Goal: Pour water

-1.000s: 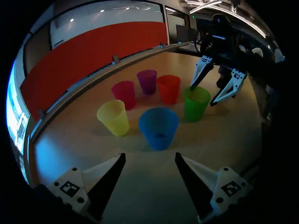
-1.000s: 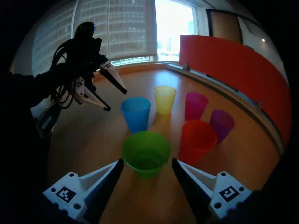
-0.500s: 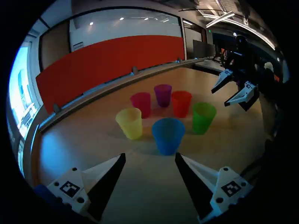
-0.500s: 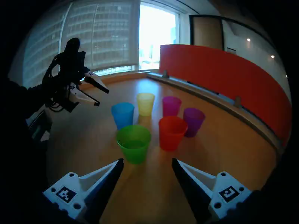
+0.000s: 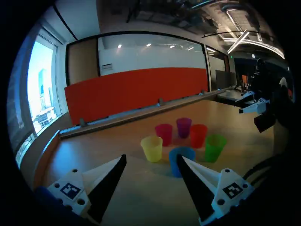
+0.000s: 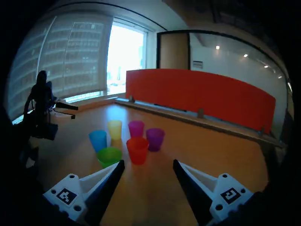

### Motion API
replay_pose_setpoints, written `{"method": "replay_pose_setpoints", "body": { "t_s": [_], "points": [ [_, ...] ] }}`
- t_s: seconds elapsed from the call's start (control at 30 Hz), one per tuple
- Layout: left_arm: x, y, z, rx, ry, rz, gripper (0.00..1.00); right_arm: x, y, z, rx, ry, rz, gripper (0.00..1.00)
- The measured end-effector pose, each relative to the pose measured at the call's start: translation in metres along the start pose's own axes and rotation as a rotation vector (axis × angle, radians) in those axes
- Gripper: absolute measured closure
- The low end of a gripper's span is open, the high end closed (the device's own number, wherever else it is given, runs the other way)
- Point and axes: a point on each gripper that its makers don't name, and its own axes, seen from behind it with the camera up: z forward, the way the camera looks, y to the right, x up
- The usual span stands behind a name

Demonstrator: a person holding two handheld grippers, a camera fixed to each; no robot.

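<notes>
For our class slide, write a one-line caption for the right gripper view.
Open right gripper hovers short of six coloured cups clustered on a wooden table, red partition behind.

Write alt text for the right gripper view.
Six coloured cups stand clustered on a wooden table beyond the open right gripper. A red partition runs behind them; the left gripper hangs at the picture's left edge.

The wooden table (image 6: 214, 158) is holding a green cup (image 6: 109, 156) and a purple cup (image 6: 155, 138) flanking the red cup (image 6: 137, 150), with a blue cup (image 6: 98, 140), yellow cup (image 6: 114, 129) and pink cup (image 6: 136, 128) standing near it.
</notes>
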Motion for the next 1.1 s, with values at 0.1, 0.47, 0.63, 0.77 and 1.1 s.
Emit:
{"method": "replay_pose_setpoints", "body": {
  "t_s": [0.1, 0.47, 0.63, 0.77, 1.1],
  "points": [
    [0.008, -0.006, -0.008, 0.051, 0.047, -0.004, 0.01, 0.010, 0.013, -0.006, -0.076, 0.044, 0.000, 0.00],
    [0.029, -0.017, -0.023, 0.207, 0.177, -0.056, 0.02, 0.046, 0.048, -0.019, -0.316, 0.203, 0.042, 0.00],
    [0.033, -0.020, -0.022, 0.262, 0.207, -0.069, 0.01, 0.058, 0.060, -0.024, -0.405, 0.259, 0.065, 0.00],
    [0.036, -0.019, -0.020, 0.295, 0.231, -0.080, 0.02, 0.066, 0.068, -0.029, -0.455, 0.302, 0.091, 0.00],
    [0.046, -0.014, -0.018, 0.325, 0.276, -0.122, 0.01, 0.059, 0.081, -0.034, -0.512, 0.340, 0.167, 0.00]
  ]
}}
